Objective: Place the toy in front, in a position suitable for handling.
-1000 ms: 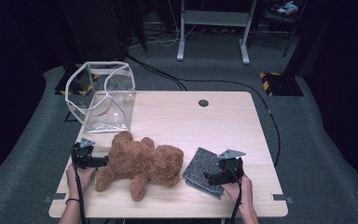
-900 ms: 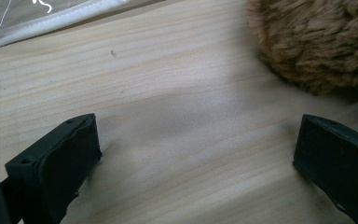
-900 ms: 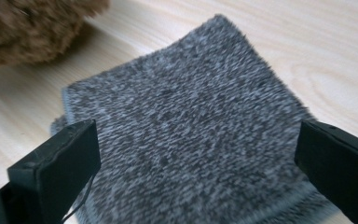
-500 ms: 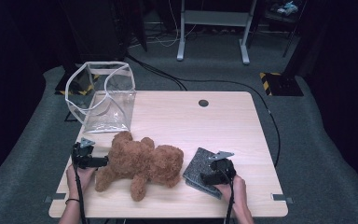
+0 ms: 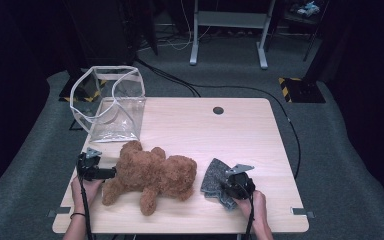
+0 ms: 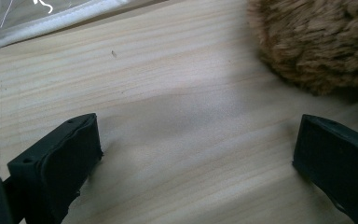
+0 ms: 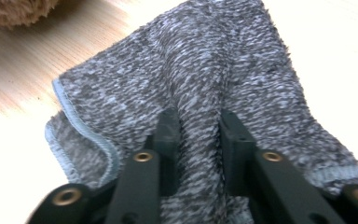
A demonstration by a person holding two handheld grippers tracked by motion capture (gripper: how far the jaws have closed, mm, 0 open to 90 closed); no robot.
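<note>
Grasping step: right gripper has just closed, pinching a ridge of the grey knitted cloth; next, lift it. Left gripper gapes empty near the brown plush bear.

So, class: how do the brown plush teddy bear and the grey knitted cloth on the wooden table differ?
The brown plush teddy bear is bulky and lies untouched; the grey knitted cloth is thin, with a fold pinched up by the right gripper, whose fingers have just been closing. The bear is brown, the cloth speckled grey. Both are soft and lie on the wooden table.
</note>
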